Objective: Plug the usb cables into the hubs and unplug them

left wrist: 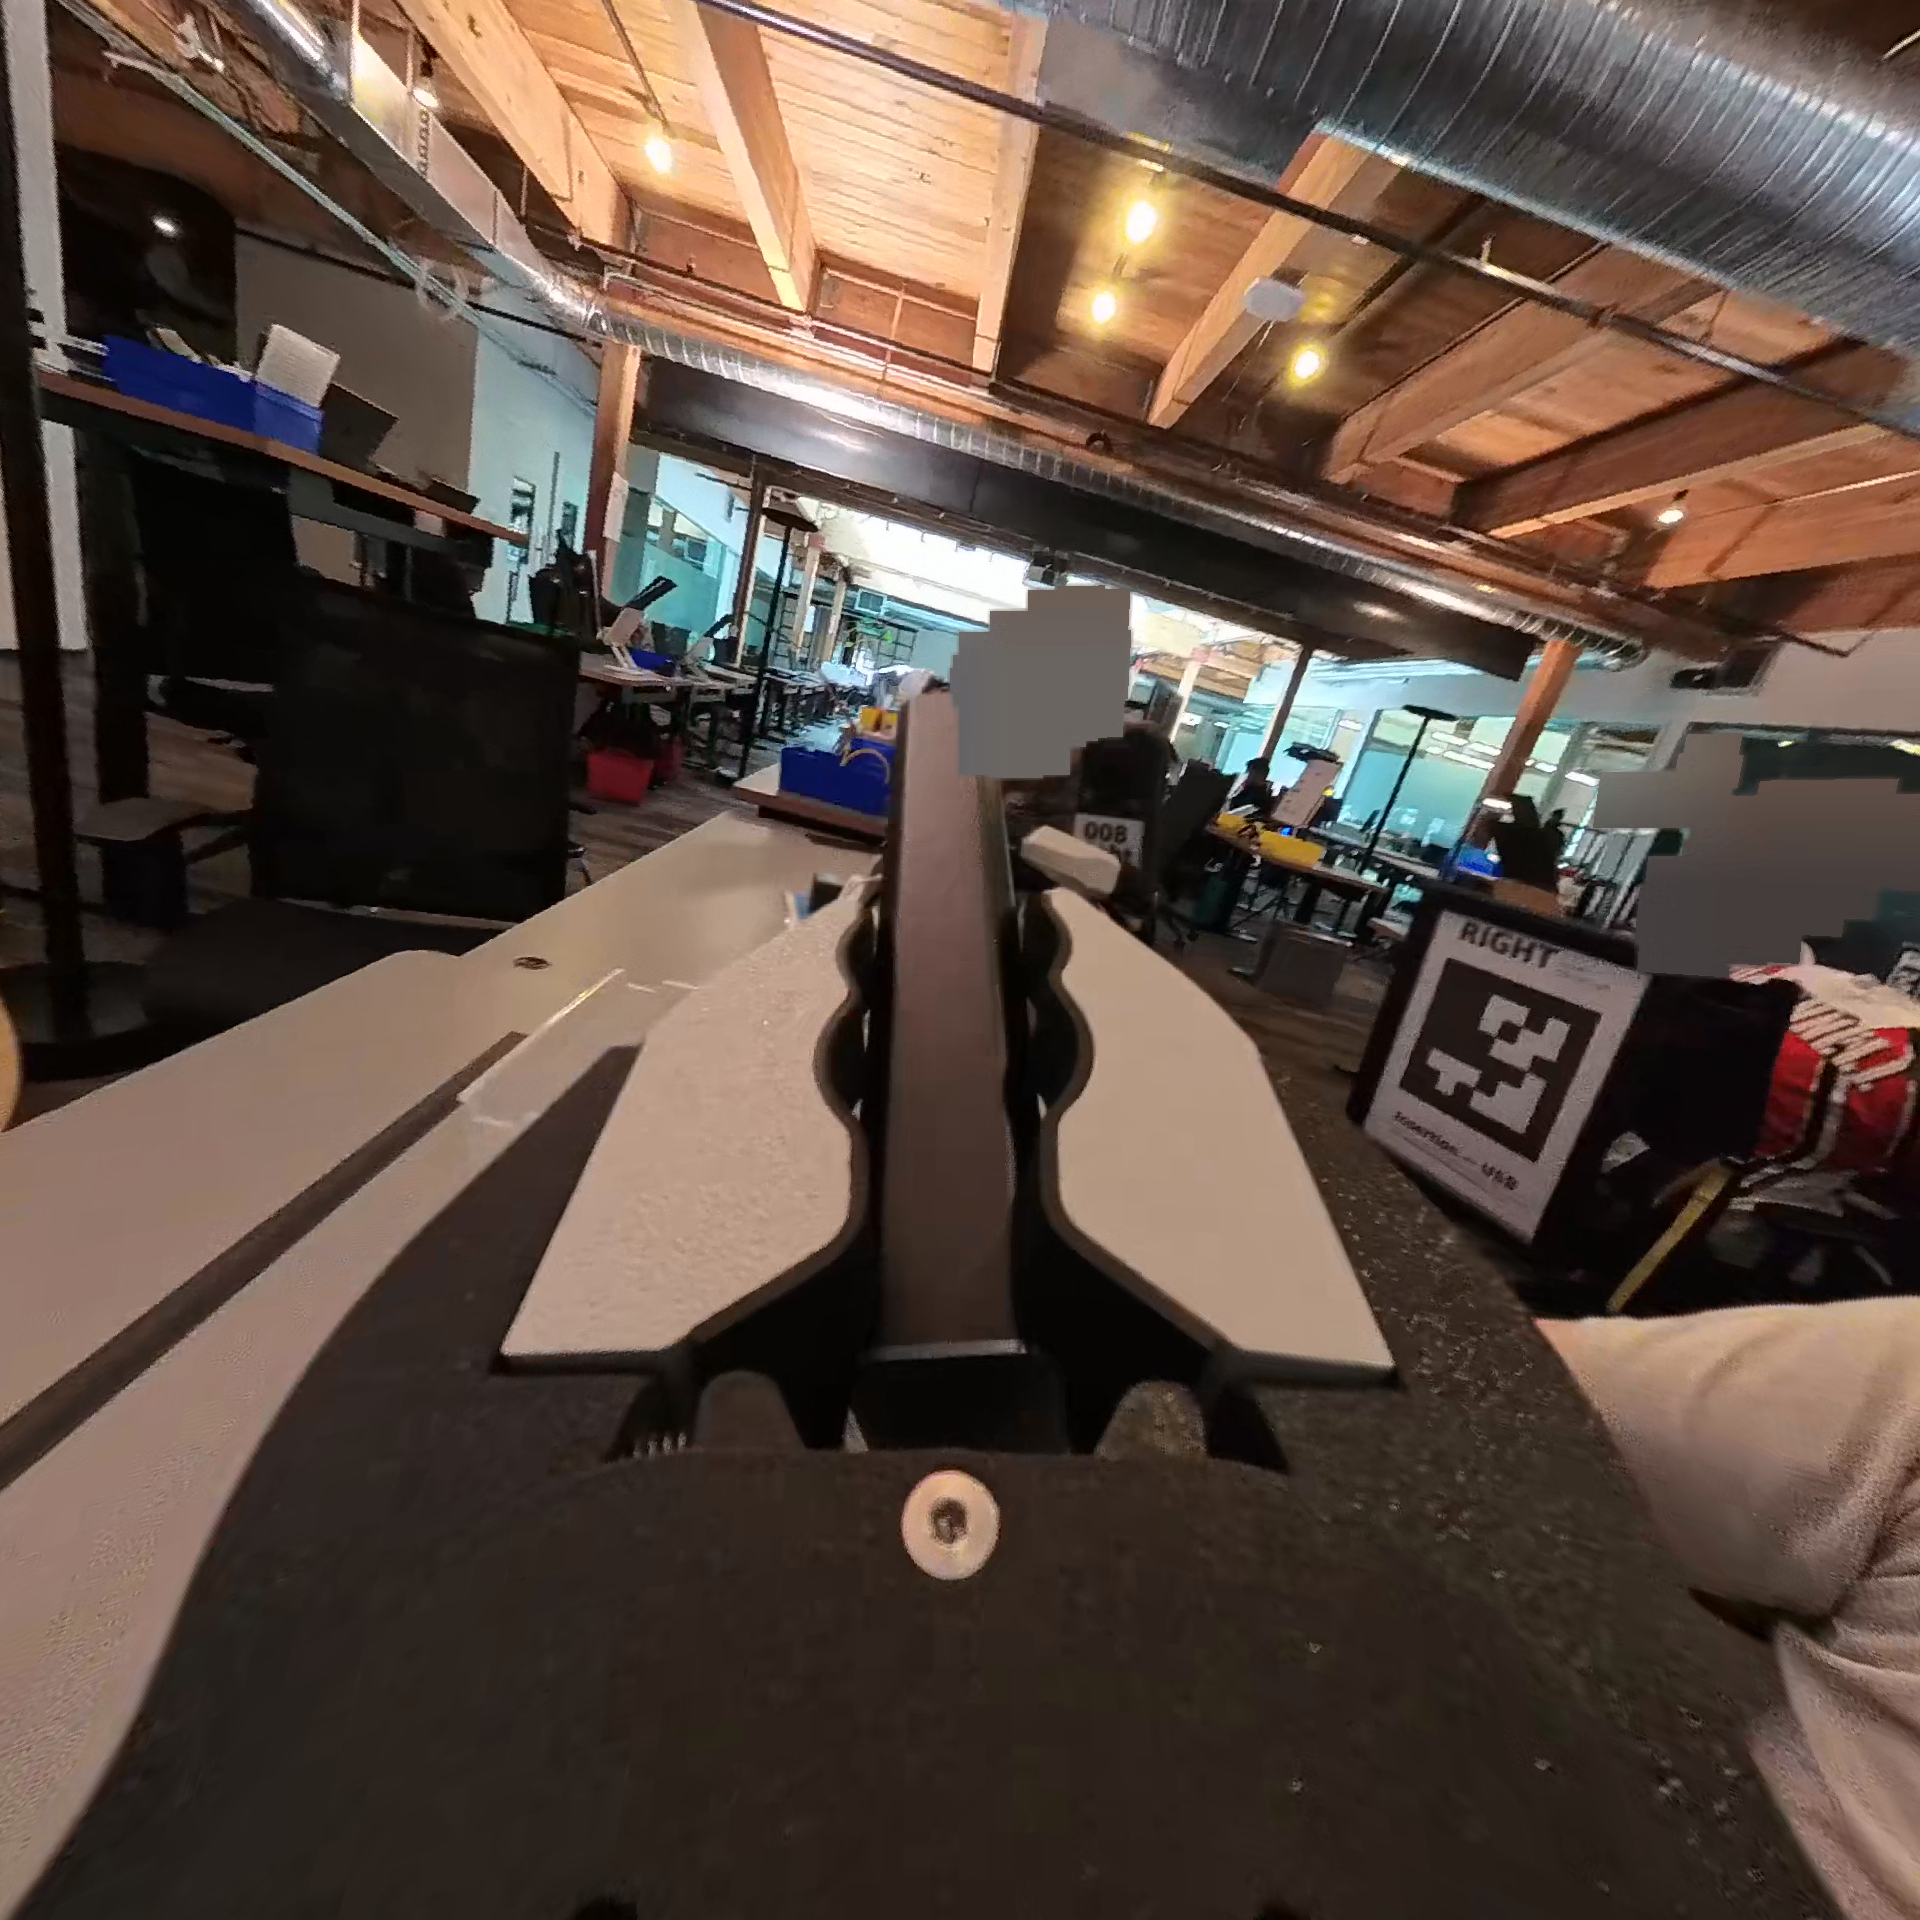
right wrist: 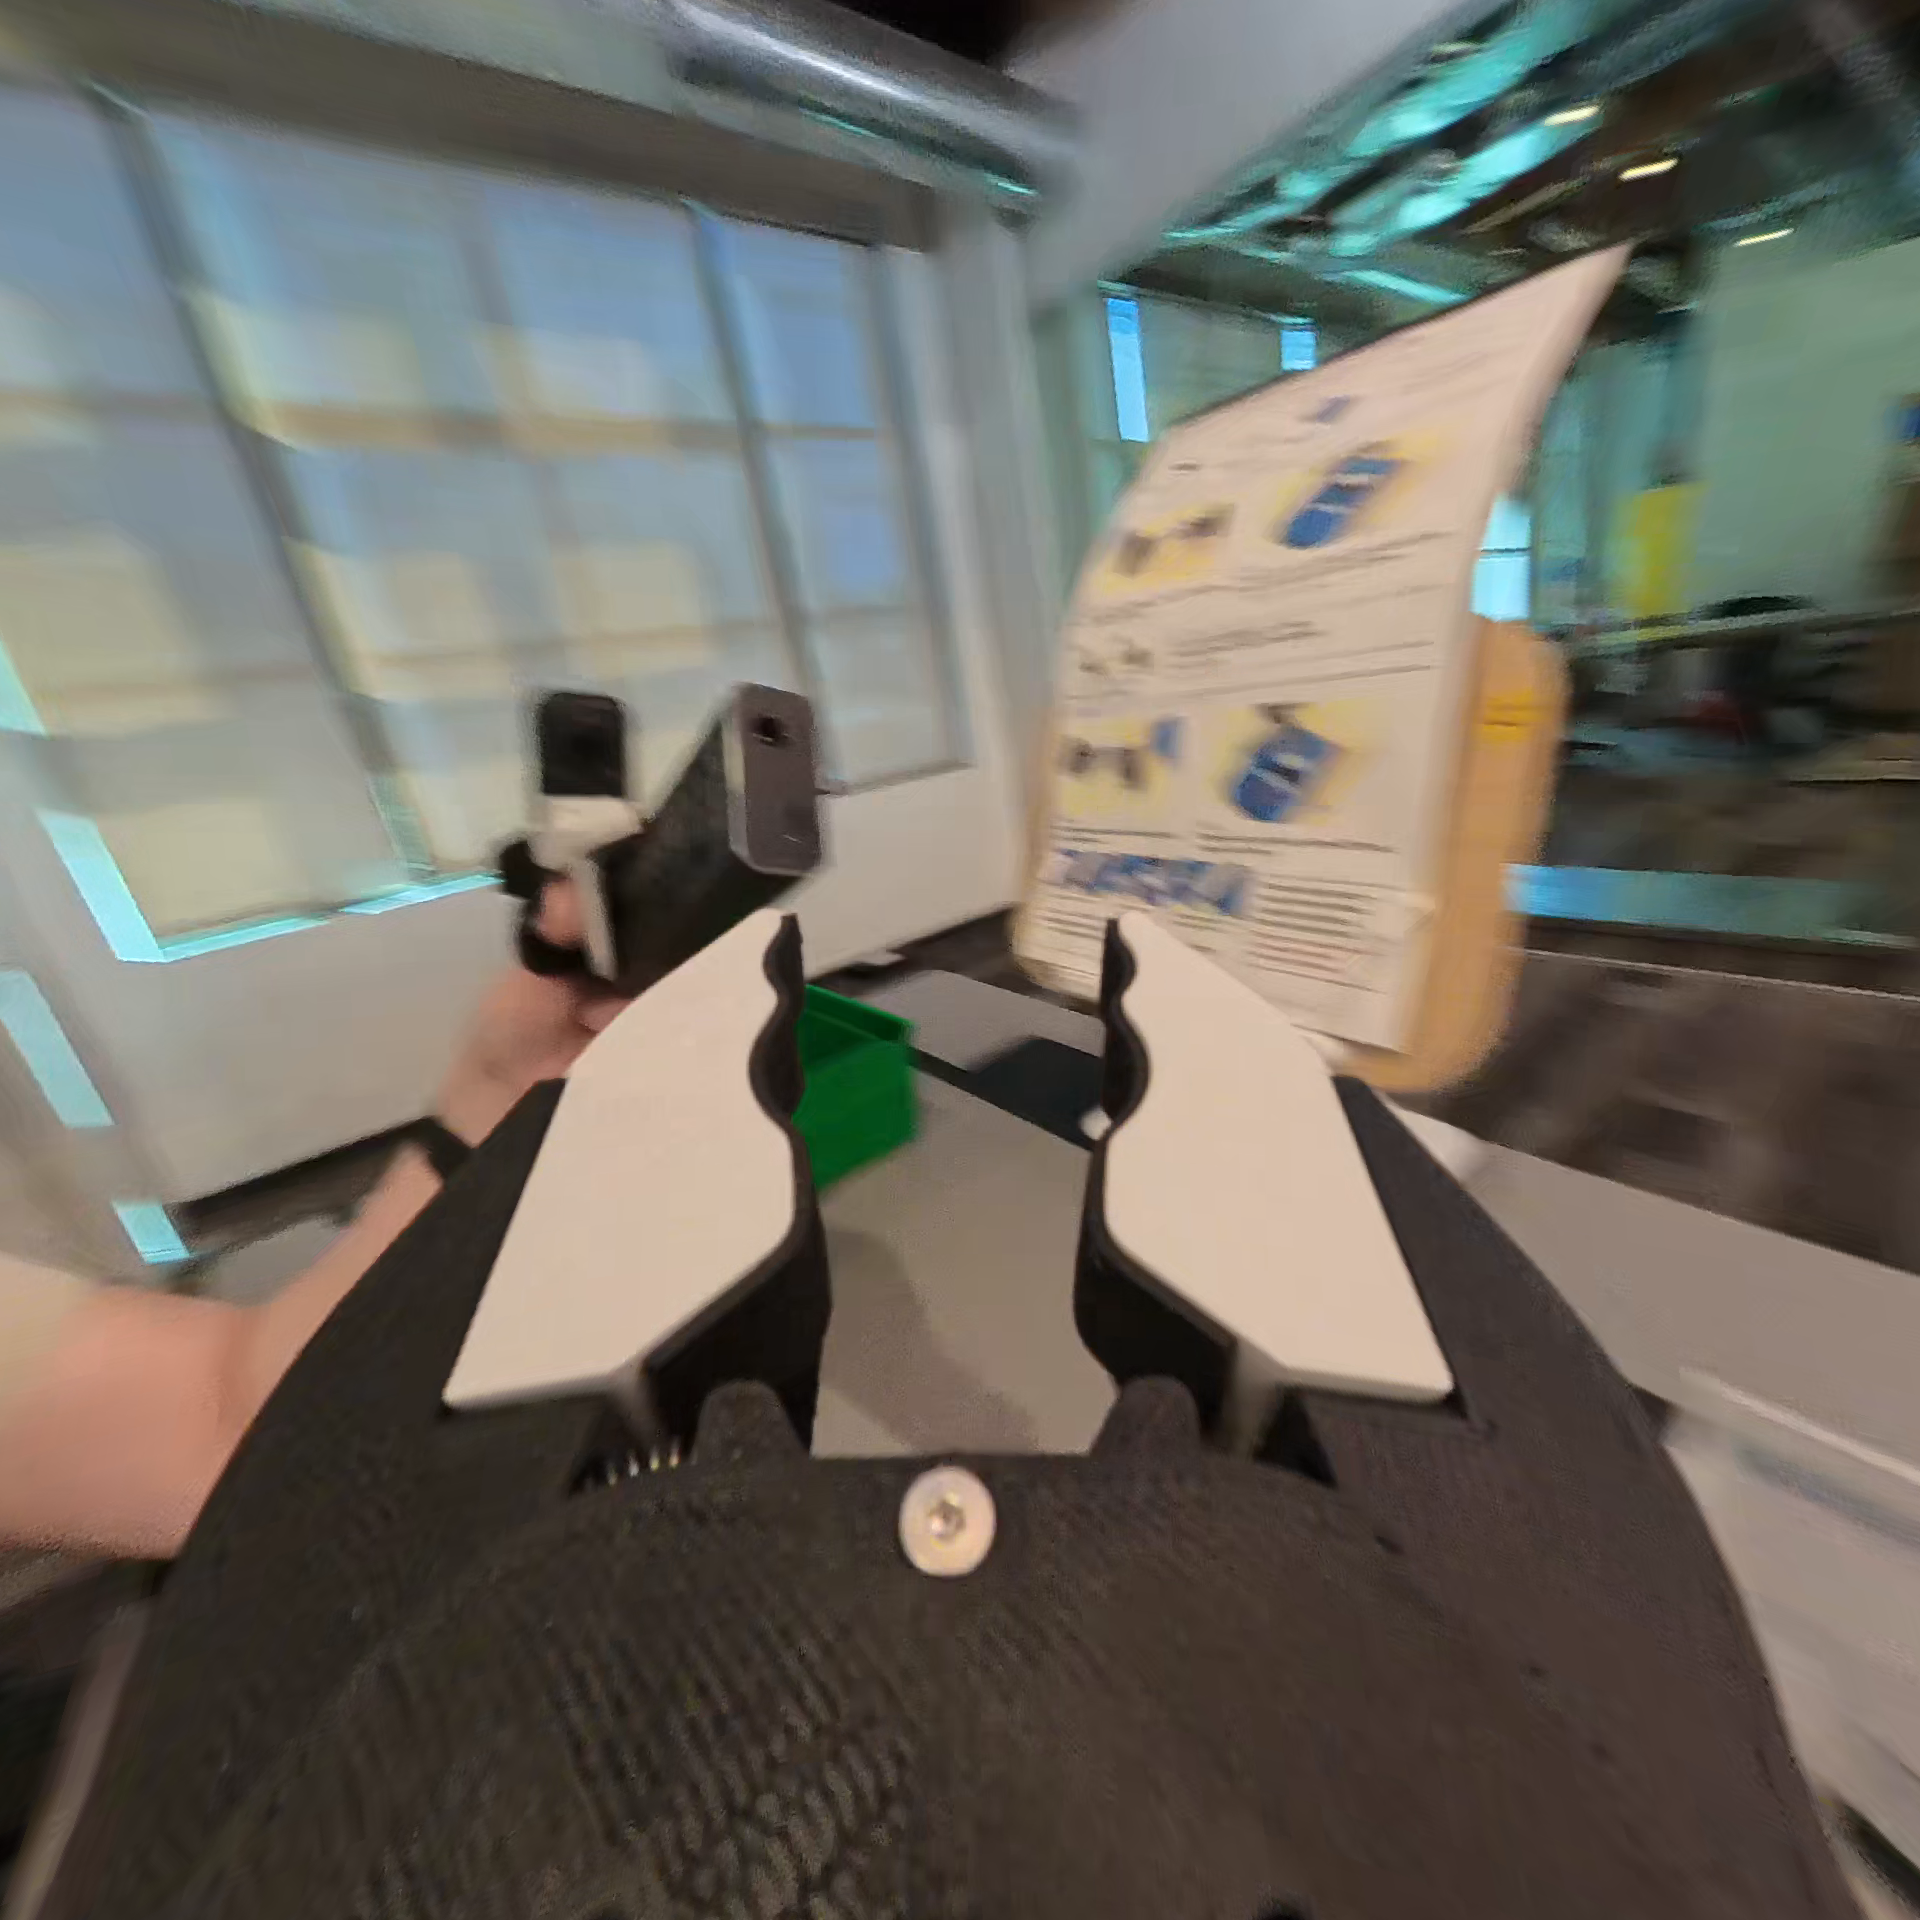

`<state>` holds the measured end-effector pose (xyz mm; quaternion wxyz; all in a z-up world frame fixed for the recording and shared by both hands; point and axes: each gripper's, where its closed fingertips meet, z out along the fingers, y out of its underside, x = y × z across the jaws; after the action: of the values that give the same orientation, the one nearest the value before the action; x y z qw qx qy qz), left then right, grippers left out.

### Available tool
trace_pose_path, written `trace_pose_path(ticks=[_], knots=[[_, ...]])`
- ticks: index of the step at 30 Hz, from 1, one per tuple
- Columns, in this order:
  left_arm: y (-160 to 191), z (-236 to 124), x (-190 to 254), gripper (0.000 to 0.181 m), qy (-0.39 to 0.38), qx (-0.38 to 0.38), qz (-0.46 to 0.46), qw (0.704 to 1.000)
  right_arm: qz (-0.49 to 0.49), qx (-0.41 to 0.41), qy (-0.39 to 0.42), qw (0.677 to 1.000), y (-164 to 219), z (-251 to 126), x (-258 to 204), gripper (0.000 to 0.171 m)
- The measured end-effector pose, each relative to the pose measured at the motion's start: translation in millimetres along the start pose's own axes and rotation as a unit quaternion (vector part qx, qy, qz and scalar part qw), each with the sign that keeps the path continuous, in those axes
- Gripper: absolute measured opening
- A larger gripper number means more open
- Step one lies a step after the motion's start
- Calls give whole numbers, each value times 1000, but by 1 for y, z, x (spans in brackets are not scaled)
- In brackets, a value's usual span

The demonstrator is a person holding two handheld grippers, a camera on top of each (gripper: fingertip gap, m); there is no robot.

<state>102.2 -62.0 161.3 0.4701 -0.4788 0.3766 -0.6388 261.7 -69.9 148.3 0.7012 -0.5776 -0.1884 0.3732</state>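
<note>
Left gripper (left wrist: 951,914) lifted, pointing up and across the room. Its fingers are closed on a long, dark, flat slab, apparently the USB hub (left wrist: 948,1039), which stands on edge between them and runs forward past the tips, blocking the middle of the left wrist view. Below and to the left lies a pale tabletop (left wrist: 208,1122). At right stands a black box with a square marker card (left wrist: 1496,1081), behind a cream sleeve (left wrist: 1787,1455).

Right wrist view is heavily motion-blurred. Right gripper (right wrist: 951,935) has its fingers spread apart, nothing between them. Beyond them: the grey table (right wrist: 935,1299), a green bin (right wrist: 857,1081) just past the left fingertip, and an upright printed instruction sheet (right wrist: 1299,665) on a tan board. The left gripper's body shows farther left, held in a hand (right wrist: 520,1029). No USB cable can be made out.
</note>
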Motion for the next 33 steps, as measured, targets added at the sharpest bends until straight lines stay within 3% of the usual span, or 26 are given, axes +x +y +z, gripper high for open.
trace_pose_path(ticks=[5,7,10,16,21,26,29,33], knots=[[1,7,-6,26,9,38,-37,999,95,0,-196,976,25,81,-71,68],[3,9,-9,26,-1,44,-31,999,133,3,-218,967,35,102,-80,63],[4,11,-13,26,-6,62,-33,997,179,17,-222,958,45,120,-80,31],[24,21,-21,35,4,10,-54,998,190,18,-218,957,53,109,-61,29],[15,10,-32,39,-33,20,-26,999,156,29,-157,975,31,85,-25,29],[-6,-9,-28,35,-43,31,-13,999,22,6,8,1000,-15,30,21,29],[-13,-14,-20,30,-27,35,-11,999,-78,-66,151,983,-31,-2,61,28],[-19,-18,-14,30,-18,41,-15,999,-144,-219,237,935,-31,-23,117,29]])
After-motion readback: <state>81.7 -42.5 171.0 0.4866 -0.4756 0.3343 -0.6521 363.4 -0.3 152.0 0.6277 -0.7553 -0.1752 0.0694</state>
